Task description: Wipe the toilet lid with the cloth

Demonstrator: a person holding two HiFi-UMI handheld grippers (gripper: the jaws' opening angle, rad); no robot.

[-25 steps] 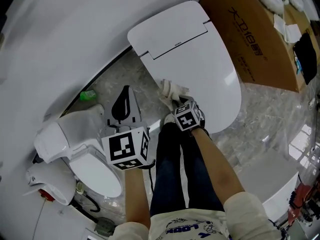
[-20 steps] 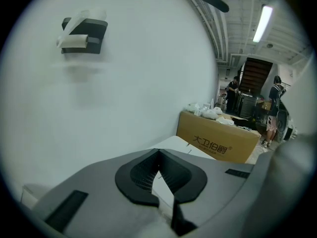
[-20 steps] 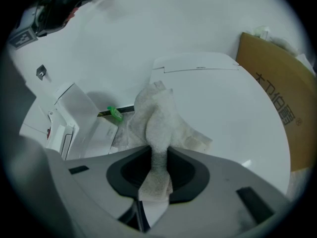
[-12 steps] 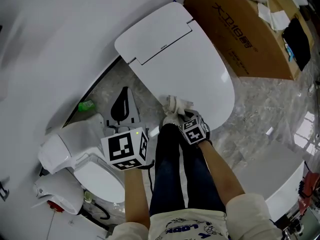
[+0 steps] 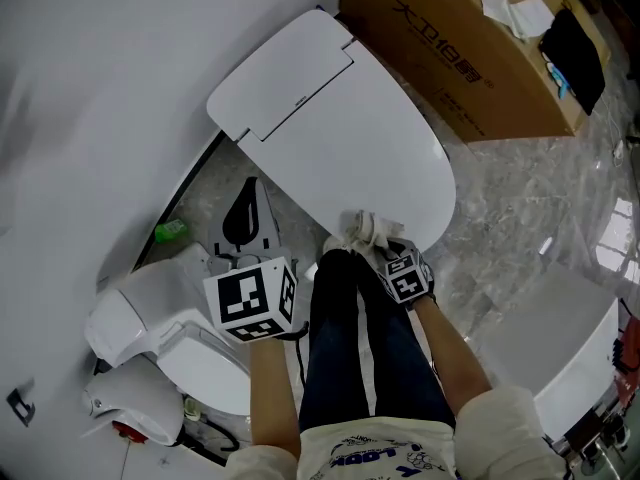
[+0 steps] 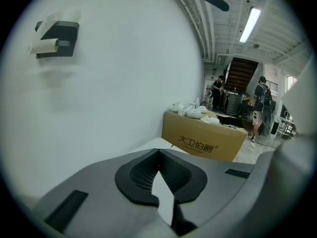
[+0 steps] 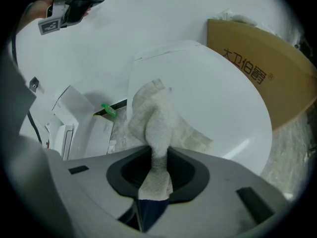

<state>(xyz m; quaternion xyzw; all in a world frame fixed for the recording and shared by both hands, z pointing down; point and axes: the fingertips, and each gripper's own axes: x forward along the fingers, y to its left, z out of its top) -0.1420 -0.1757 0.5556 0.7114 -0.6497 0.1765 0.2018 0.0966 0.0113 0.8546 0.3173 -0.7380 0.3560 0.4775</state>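
Bathroom mock-up, seen from above: at 8 o'clock in the head view the left gripper (image 6: 159, 156) has kept its place over the past second. Its jaws are together on nothing, and it hangs idle above a second toilet (image 5: 160, 313) on the floor. Its own view looks past the meeting tips to a white wall.

At centre lies the closed white toilet lid (image 5: 340, 138). The cloth (image 5: 365, 230) has slid along the lid's near edge toward the rounded front end. It now sits at about 6 o'clock on the lid, just above the person's dark trousers (image 5: 345, 358). The right gripper (image 7: 155, 172), its jaws clamped on a bunched tail of that cloth, has travelled with it.

That suggests a wiping pass along the near side is running out at the front rim, with the broad middle and the far side at 12 o'clock probably still to do. A cardboard box (image 5: 470, 58) stands at 1 o'clock, just beside the lid.

The cloth's underside is hidden, so how much of it presses on the lid cannot be told. The glossy white surface shows no dirt or wipe marks. Small items at 7 o'clock are too small to name.
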